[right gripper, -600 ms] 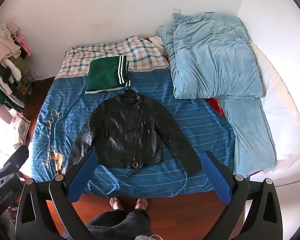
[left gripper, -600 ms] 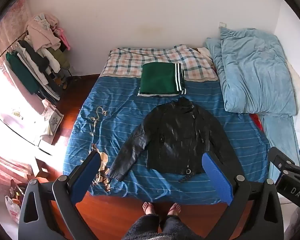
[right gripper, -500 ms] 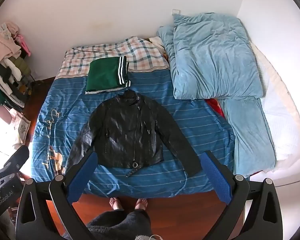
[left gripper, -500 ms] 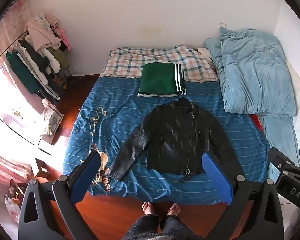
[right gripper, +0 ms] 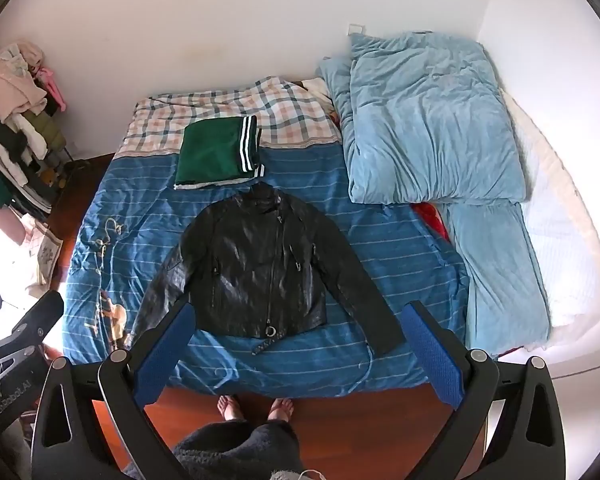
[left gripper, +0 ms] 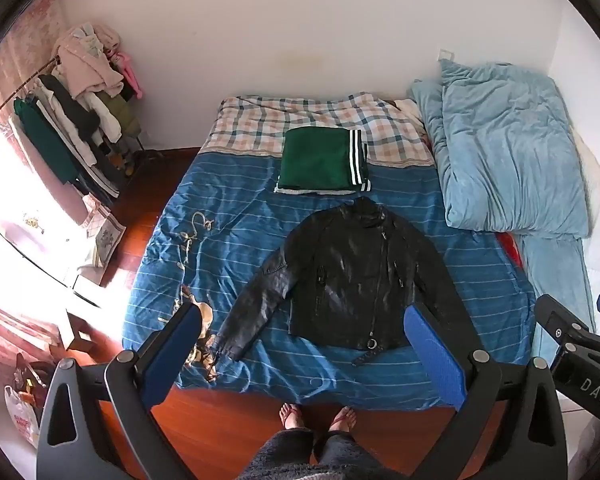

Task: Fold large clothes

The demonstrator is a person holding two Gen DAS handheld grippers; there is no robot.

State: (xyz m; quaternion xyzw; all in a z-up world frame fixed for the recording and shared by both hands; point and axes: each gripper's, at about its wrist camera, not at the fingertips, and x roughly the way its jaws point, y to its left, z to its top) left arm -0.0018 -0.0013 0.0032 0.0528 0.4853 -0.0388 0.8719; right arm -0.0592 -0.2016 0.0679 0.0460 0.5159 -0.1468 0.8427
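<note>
My left gripper [left gripper: 302, 350] and right gripper [right gripper: 300, 346] hang above the bed's near edge, fingers spread wide, holding nothing. The black leather jacket [right gripper: 256, 276] lies flat on the blue striped bedspread [left gripper: 228, 216], sleeves out, beside a folded green garment [left gripper: 320, 166].

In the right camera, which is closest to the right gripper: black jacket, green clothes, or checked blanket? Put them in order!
From the right gripper:
1. Black jacket, spread flat at the bed's near edge.
2. Green clothes, folded, just beyond the collar.
3. Checked blanket, by the far wall.
</note>
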